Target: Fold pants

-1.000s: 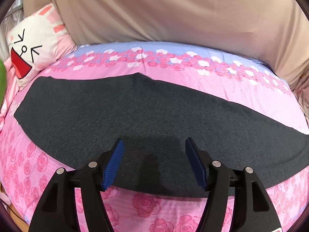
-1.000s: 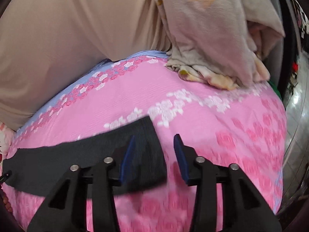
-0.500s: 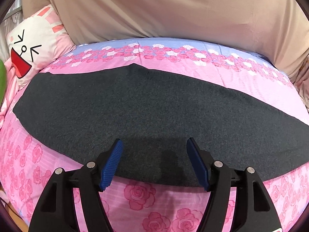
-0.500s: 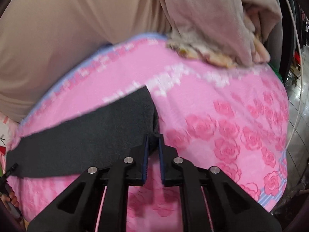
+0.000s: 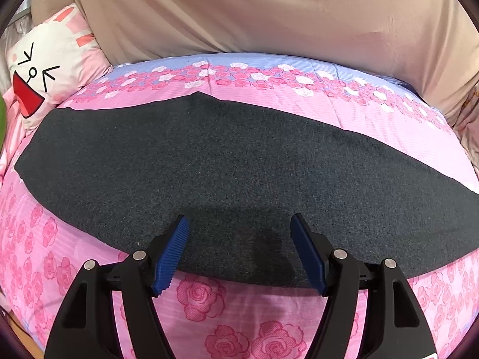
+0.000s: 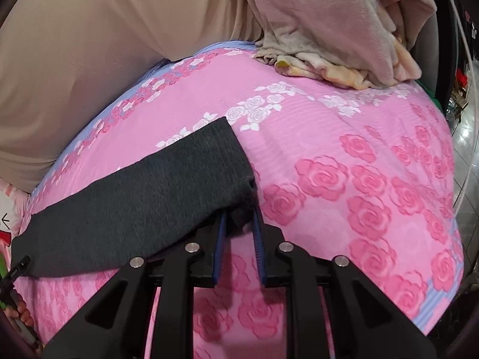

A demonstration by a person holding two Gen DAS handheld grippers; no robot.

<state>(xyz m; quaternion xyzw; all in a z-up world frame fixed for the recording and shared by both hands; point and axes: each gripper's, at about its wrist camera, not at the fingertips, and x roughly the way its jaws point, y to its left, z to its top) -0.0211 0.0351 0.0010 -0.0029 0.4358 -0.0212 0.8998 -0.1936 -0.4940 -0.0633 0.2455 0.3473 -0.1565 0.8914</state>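
Observation:
Dark grey pants lie flat and stretched lengthwise across a pink rose bedspread. My left gripper hovers open over the pants' near edge, with nothing between its blue pads. In the right wrist view, one leg end of the pants runs from the left to its hem. My right gripper is shut on the near corner of that hem. The cloth there is bunched between the pads and raised a little off the bedspread.
A white cartoon-face pillow leans at the bed's far left. A beige cloth backdrop rises behind the bed. A crumpled cream blanket pile sits at the far right corner. The bed's right edge drops to a shiny floor.
My right gripper went from open over the hem to closed on its corner, and the cloth there now bunches up. The left gripper stayed open and hardly moved.

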